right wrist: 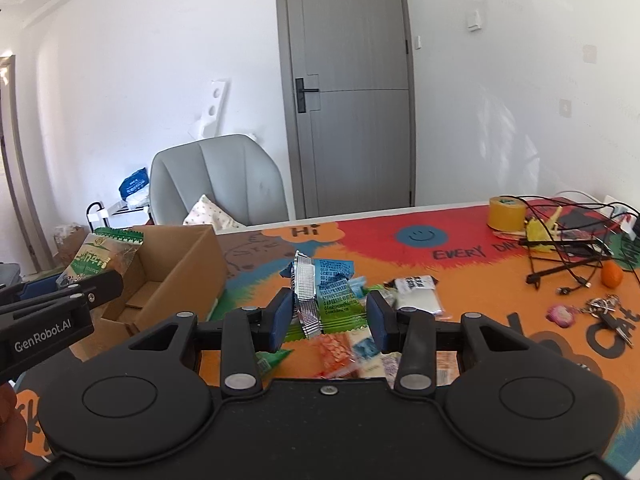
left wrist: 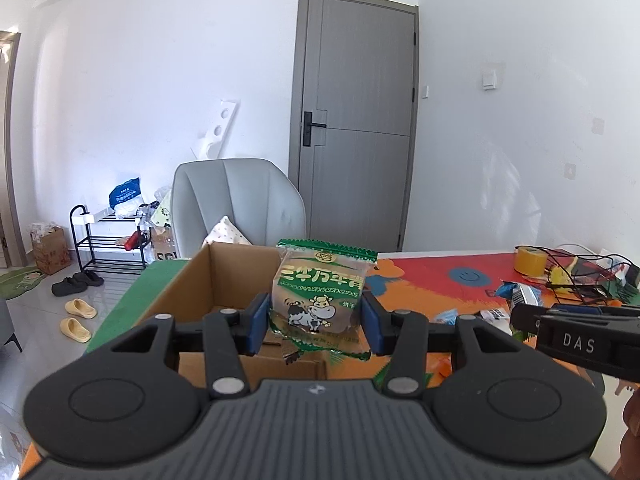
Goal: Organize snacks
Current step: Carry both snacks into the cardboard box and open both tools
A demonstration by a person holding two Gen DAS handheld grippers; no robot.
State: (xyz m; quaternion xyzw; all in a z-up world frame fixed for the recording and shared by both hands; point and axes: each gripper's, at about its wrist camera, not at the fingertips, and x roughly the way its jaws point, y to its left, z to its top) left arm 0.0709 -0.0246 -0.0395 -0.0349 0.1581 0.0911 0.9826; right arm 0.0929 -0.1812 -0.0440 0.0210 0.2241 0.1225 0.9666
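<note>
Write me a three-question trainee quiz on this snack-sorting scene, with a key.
1. True or false: the left hand-held gripper holds a green packet with a cartoon cow.
2. What does the right hand-held gripper hold?
A) a roll of tape
B) a blue and green packet
C) an orange
3. Fill in: the open container beside the snack pile is a ______ box.

Key: 1 true. 2 B. 3 cardboard.
</note>
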